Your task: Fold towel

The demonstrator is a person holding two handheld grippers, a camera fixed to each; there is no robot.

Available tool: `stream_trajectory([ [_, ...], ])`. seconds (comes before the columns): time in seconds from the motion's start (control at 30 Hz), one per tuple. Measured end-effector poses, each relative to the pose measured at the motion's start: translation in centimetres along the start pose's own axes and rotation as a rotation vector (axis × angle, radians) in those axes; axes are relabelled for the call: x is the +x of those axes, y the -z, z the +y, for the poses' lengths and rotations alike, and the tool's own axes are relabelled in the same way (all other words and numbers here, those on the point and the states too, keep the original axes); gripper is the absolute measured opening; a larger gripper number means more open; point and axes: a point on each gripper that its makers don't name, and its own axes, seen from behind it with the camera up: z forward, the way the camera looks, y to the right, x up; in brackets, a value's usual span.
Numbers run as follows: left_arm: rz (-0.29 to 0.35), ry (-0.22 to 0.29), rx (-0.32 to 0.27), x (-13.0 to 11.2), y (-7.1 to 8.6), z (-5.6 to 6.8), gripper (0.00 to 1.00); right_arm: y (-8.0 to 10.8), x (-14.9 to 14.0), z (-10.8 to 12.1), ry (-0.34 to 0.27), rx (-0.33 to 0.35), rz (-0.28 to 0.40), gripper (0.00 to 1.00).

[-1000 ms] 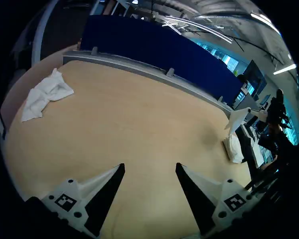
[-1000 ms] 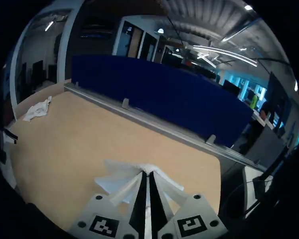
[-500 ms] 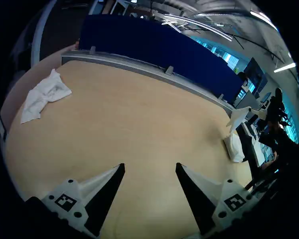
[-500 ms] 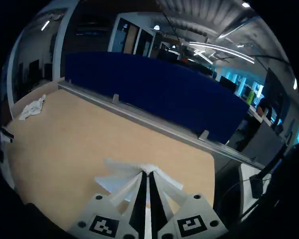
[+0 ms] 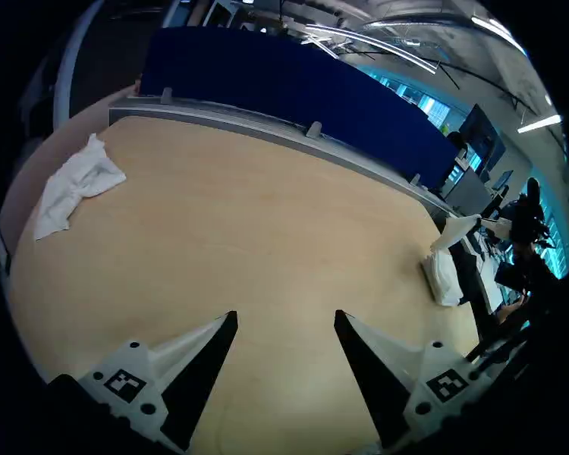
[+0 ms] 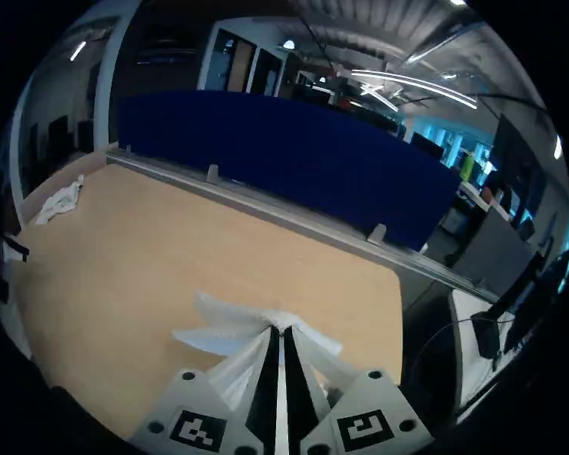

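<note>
Pinching a bunched fold of the towel [image 6: 216, 334] between the closed fingers of the right gripper [image 6: 282, 332], with thin white pleats splaying to both sides of the tips. On the left gripper [image 5: 284, 312], fingers spread wide with nothing between them, poised over bare worktop [image 5: 269, 220] toward its near edge.

From those open fingers, the same towel [image 5: 442, 277] lies far off to the right, at the right edge of the worktop: a soft heap resting on the wood, one corner drawn up into a peak above it. Appears to run roughly from near edge to far edge along that side, though hard to tell through the lens curve. Much nearer the right hand; taking a second corner probably calls for a long sideways reach by the left.

Looks light and limp, likely to sag and bunch rather than keep a crease. Underneath, smooth pale wood-grain laminate, matte, with a grey rail [image 5: 284, 135] and a dark blue fabric screen [image 5: 300, 83] along the far edge. Also a second white cloth [image 5: 72, 182], crumpled, at the far left corner, well apart from both grippers.
</note>
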Motion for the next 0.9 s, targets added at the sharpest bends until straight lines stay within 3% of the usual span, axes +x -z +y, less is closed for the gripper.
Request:
stream_trajectory([
  [0.27, -0.003, -0.009, -0.007, -0.1, 0.0, 0.3, 0.95, 1.9, -3.9, 1.0, -0.053, -0.019, -0.033, 0.04],
  [0.5, -0.006, -0.009, -0.005, -0.1, 0.1, 0.3, 0.95, 3.2, -9.3, 1.5, -0.104, -0.042, -0.098, 0.04],
  [0.9, -0.014, -0.024, -0.008, -0.2, 0.1, 0.8, 0.95, 3.6, -16.5, 2.0, -0.201, -0.097, -0.191, 0.04],
])
